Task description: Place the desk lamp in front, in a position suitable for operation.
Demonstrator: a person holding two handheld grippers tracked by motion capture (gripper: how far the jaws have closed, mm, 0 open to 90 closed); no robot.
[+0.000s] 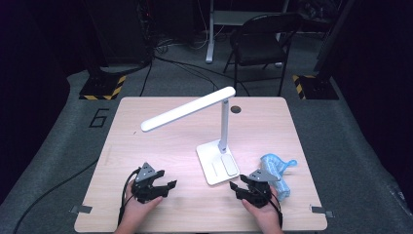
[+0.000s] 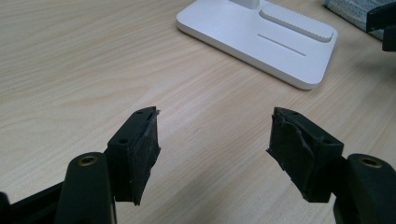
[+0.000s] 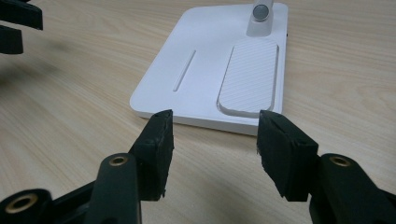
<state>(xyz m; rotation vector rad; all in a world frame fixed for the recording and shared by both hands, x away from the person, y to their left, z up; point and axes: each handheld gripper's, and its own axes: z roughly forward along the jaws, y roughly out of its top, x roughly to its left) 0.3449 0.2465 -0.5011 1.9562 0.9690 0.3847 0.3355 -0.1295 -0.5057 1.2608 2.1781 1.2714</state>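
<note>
The lamp [image 1: 217, 146] stands near the middle of the surface [image 1: 160, 146], its flat white base [image 1: 217, 165] toward the person and its long head [image 1: 187, 109] slanting out to the left over the wood. On the base, a ribbed pad [image 3: 249, 75] lies beside a thin groove [image 3: 184, 70], with the stem's foot just behind the pad.

The right tool [image 1: 240, 188] rests on the surface just beside the base's near corner, jaws apart with nothing between them; in the right gripper view they point at the base's near edge, close to it but not touching. A blue cloth [image 1: 276, 170] lies just to the right of that tool.

The left tool [image 1: 165, 187] rests on the surface to the left of the base, well apart from it, jaws also apart and empty, over bare wood.
</note>
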